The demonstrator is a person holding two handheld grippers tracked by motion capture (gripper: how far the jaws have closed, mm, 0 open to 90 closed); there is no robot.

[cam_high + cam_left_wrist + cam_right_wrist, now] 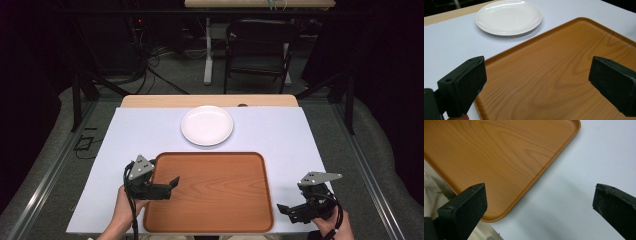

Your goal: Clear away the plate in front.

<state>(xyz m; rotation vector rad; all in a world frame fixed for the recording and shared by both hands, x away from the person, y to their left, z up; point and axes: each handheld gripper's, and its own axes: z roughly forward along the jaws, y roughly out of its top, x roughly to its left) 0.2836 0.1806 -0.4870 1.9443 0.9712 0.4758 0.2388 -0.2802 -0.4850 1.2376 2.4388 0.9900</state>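
Tray: a wood-grain tray (215, 195) lies low in the middle of the high view on the white table cover (130, 135); its raised rim runs all round and nothing lies in it.
Plate: a round white plate (207, 125) sits above the tray in the high view, just beyond the tray's far edge and apart from it; nothing is on it. In the left gripper view the plate (509, 16) lies at the upper left.
Left gripper: the left gripper (172, 185) sits lower left in the high view, over the tray's left rim. Jaws spread wide, holding nothing; in its own view the tray (554, 75) lies between them.
Right gripper: the right gripper (284, 210) sits lower right in the high view, beside the tray's near right corner, over the white cover. Jaws wide apart, nothing between them.
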